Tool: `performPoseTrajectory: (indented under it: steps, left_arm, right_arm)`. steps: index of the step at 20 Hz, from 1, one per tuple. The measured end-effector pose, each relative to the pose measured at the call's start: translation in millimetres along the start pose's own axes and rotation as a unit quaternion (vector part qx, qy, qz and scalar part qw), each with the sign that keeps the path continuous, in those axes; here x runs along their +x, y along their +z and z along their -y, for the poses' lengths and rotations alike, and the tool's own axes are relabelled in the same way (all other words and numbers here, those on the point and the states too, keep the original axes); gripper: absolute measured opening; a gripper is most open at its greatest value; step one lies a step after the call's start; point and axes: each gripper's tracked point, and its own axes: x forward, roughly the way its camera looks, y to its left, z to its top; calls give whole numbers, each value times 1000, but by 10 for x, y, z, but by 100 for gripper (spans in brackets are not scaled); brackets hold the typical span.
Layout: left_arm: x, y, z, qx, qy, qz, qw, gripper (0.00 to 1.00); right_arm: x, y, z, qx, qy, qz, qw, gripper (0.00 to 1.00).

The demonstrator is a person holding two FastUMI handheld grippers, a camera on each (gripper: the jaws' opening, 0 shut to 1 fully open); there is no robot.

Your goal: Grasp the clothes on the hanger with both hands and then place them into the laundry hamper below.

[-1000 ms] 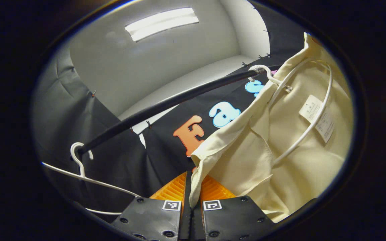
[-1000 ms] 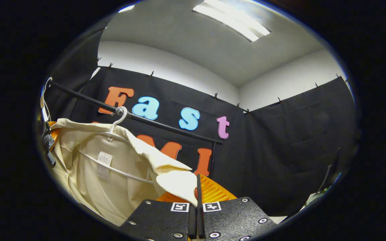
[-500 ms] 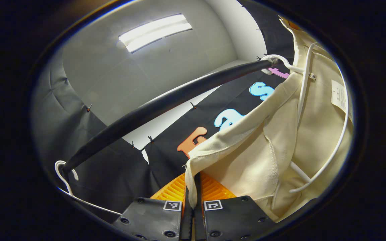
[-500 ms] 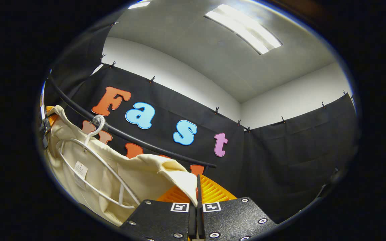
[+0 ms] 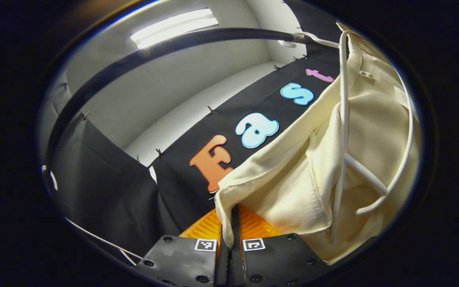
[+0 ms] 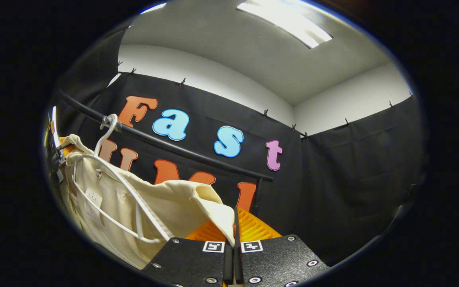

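Observation:
A cream shirt [image 5: 357,131] hangs around a white hanger [image 5: 343,119] whose hook sits on the black rail [image 5: 142,56]. In the left gripper view, my left gripper [image 5: 229,227] is shut on the shirt's edge, cloth pinched between its fingers. In the right gripper view, the same cream shirt [image 6: 173,199] drapes to the left over its white hanger [image 6: 126,187], which hooks on the black rail [image 6: 181,149]. My right gripper [image 6: 234,223] is shut on a corner of that shirt. The other gripper [image 6: 56,155] peeks at the far left edge, behind the shirt.
A second, bare white hanger [image 5: 94,237] hangs at the lower left of the left gripper view. Black cloth walls close the booth behind and to the right. A ceiling light [image 6: 285,20] shines overhead.
Both grippers have stayed shut on the shirt. In the left gripper view the rail has swung up to the top and the hanger has tilted steeper. The shirt sits lower on the hanger.

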Motion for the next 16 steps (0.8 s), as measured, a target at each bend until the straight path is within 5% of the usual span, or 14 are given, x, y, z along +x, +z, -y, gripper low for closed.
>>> performPoseTrajectory:
  steps: [8,16]
  left_arm:
    - [-323,-615,461,-11,-50,-63,997,10]
    - [-885,-821,348,-10,-65,-86,994,10]
  right_arm:
    - [-198,-784,-248,20,10,-59,998,1]
    - [-605,-945,-428,-10,23,-79,997,1]
